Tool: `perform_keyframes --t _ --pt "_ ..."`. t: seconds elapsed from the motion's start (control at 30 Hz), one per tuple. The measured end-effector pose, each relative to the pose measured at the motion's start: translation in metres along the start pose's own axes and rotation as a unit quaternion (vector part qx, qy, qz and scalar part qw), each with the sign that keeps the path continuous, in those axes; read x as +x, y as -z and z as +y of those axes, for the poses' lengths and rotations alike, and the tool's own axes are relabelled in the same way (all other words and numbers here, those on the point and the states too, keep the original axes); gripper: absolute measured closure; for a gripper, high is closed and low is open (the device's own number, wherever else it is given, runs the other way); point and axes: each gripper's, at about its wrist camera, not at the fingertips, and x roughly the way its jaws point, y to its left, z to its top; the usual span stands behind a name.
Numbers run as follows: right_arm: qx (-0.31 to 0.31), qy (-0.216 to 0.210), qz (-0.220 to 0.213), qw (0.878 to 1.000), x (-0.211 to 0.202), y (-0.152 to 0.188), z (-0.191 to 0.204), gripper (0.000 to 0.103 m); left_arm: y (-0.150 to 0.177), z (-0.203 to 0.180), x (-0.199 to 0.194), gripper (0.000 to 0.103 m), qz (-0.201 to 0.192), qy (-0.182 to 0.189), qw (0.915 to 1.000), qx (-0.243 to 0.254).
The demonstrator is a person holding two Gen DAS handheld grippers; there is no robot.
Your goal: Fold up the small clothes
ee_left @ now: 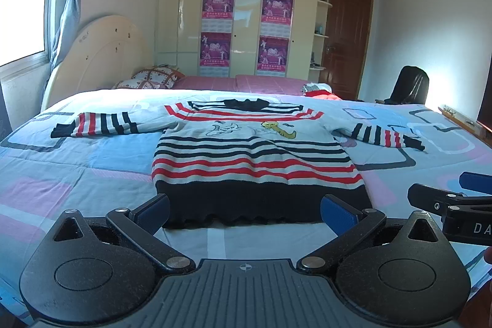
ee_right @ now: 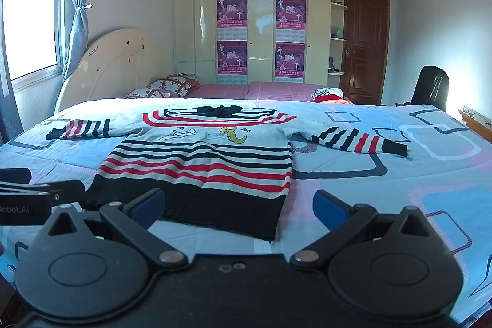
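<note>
A small striped sweater (ee_left: 246, 156) lies flat and face up on the bed (ee_left: 92, 162), spread over a pale blue quilt with pink and grey block patterns; its black hem is toward the cameras, its black collar toward the far side. Both sleeves are extended outward — the left sleeve (ee_left: 95, 123) runs out straight, the right sleeve (ee_left: 384, 136) angles slightly toward the near edge. The body carries red, black and white stripes, with a yellow cartoon figure on the white chest panel. The left gripper (ee_left: 246, 212) sits just short of the hem, its blue-padded fingers (ee_left: 153, 209) spread wide to either side of the hem's middle, holding nothing; contact with the fabric cannot be confirmed. The right gripper (ee_right: 240, 209) is likewise spread wide and empty, positioned near the hem's right corner — one pad in front of the black band, the other over bare quilt. Each gripper is visible at the edge of the other's view, close alongside. Beyond the quilt, a pink sheet, patterned pillows (ee_right: 169, 86) against a cream headboard (ee_right: 117, 66), and a small pile of clothes (ee_right: 329, 96) at the far side are noted. A cream wardrobe (ee_right: 261, 20) with four magenta posters, a brown door (ee_right: 364, 45) and a black chair (ee_right: 432, 88) stand behind
</note>
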Motion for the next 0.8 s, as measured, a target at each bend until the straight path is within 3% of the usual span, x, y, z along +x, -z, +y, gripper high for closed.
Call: perform_keyframes --t 0.63,0.8 --pt "0.000 -0.002 0.002 1.000 0.000 0.000 0.003 0.001 0.000 0.004 0.001 0.000 0.000 -0.002 1.0000 -0.003" --pt "0.004 0.008 0.003 1.000 0.008 -0.002 0.001 0.001 -0.008 0.016 0.006 0.000 -0.005 0.043 0.9984 -0.035"
